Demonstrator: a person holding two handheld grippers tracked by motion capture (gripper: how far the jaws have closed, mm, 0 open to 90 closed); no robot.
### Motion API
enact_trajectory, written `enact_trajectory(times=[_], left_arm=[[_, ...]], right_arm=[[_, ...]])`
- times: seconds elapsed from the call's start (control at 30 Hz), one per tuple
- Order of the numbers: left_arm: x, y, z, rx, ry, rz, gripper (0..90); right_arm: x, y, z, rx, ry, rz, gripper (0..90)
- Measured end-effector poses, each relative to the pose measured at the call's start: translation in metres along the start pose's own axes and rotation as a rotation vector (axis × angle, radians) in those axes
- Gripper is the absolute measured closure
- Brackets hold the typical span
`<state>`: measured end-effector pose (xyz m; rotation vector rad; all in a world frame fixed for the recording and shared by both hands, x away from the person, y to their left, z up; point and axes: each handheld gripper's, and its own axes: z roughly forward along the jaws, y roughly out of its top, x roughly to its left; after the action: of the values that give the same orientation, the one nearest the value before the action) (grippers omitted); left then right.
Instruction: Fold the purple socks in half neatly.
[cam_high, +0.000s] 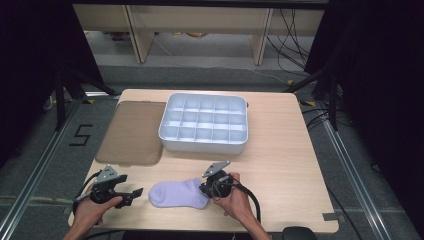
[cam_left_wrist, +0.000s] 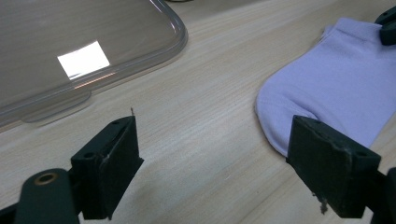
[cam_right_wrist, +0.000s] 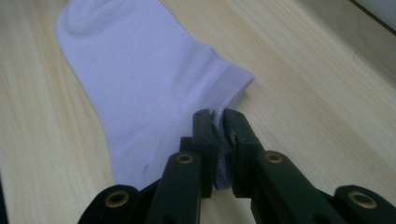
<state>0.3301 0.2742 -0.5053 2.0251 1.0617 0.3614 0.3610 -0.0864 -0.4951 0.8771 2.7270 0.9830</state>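
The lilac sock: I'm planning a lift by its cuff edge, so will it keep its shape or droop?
The sock is thin knit lying flat on the table, so it will likely droop. The right claw is shut on its cuff edge, and the fabric bunches there. It looks light, and probably won't slide far.

Bare forearms; black grippers (cam_high: 131, 194), grey 3-cornered plates, brass screws, black cables

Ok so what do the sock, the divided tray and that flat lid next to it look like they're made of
The sock looks like soft knit fabric, pale lilac and matte, with a ribbed cuff. The divided tray appears to be moulded plastic, pale grey-white with a slight sheen. The lid seems to be clear, tinted plastic: glossy, reflecting a bright light patch, table showing through.
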Motion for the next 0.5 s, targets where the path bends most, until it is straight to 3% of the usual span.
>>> enact_trajectory(times=[0.1, 0.2, 0.27, 0.33, 0.4, 0.43, 0.5], left_arm=[[-0.003, -0.001, 0.002, -0.024, -0.006, -0.021, 16.2], [0.000, -0.001, 0.000, 0.000, -0.013, 0.015, 16.2], [-0.001, -0.001, 0.000, -0.006, -0.017, 0.007, 16.2], [-0.004, -0.001, 0.002, -0.033, -0.022, -0.026, 16.2], [-0.003, -0.001, 0.001, -0.011, -0.025, 0.011, 16.1], [-0.005, 0.000, 0.002, -0.021, -0.032, -0.019, 16.2], [-0.005, 0.000, 0.002, -0.024, -0.039, -0.004, 16.1]], right_arm=[[-0.002, 0.000, -0.005, -0.019, 0.006, -0.034, 84.4], [-0.004, 0.000, -0.015, -0.014, 0.015, -0.057, 84.5], [-0.005, -0.004, -0.022, -0.008, 0.019, -0.046, 84.5], [-0.009, -0.007, -0.025, -0.019, 0.031, -0.064, 84.6], [-0.013, -0.012, -0.030, -0.007, 0.033, -0.067, 84.6], [-0.016, -0.014, -0.033, -0.006, 0.028, -0.070, 84.5], [-0.019, -0.017, -0.038, 0.008, 0.023, -0.074, 84.6]])
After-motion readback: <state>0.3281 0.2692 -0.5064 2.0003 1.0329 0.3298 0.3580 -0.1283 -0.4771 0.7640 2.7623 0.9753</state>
